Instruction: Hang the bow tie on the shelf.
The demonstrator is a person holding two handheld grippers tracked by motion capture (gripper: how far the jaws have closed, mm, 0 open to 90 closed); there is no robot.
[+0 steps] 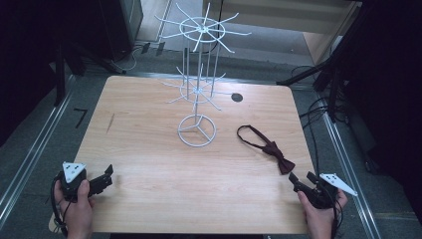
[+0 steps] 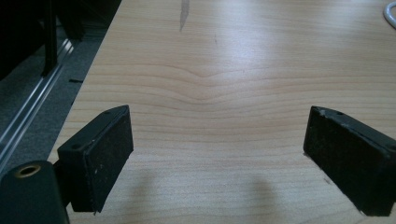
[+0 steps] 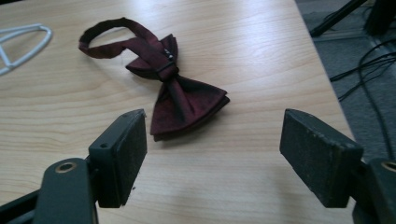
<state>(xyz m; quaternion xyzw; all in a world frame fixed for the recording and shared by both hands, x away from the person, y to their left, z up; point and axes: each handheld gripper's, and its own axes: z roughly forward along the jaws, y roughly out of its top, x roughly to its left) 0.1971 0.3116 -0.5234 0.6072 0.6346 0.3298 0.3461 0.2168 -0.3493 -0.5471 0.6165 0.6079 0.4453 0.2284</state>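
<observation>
Right gripper point(image 3: 212, 154) stood with its jaws spread wide and nothing between them, aimed at the bow tie point(image 3: 180, 100). The dark red bow lay flat on the table point(image 1: 149, 149), just ahead of the right gripper's fingers point(image 3: 122, 156) and a little toward the left one of the pair; its strap curled away in a loop beyond the knot. No contact between fingers and cloth. Judged this to be the approach step, the grasp not yet made.

Left gripper point(image 2: 215, 154) also wide and empty, bare wood ahead of its fingers point(image 2: 105, 154), well apart from the bow.

Next move, by my reckoning: the right gripper would have to ease forward and down so the fingers straddle the bow near its knot, then close. Thin, limp cloth lying flat; the pads would need to come right down to the wood to catch it.

White wire rack point(image 1: 197, 74) stood well beyond the bow, past the far end of the strap loop, its hooks free. Nothing lay between the fingers and the bow. A dark round hole point(image 1: 237, 97) in the table sat by the rack, out of the way
</observation>
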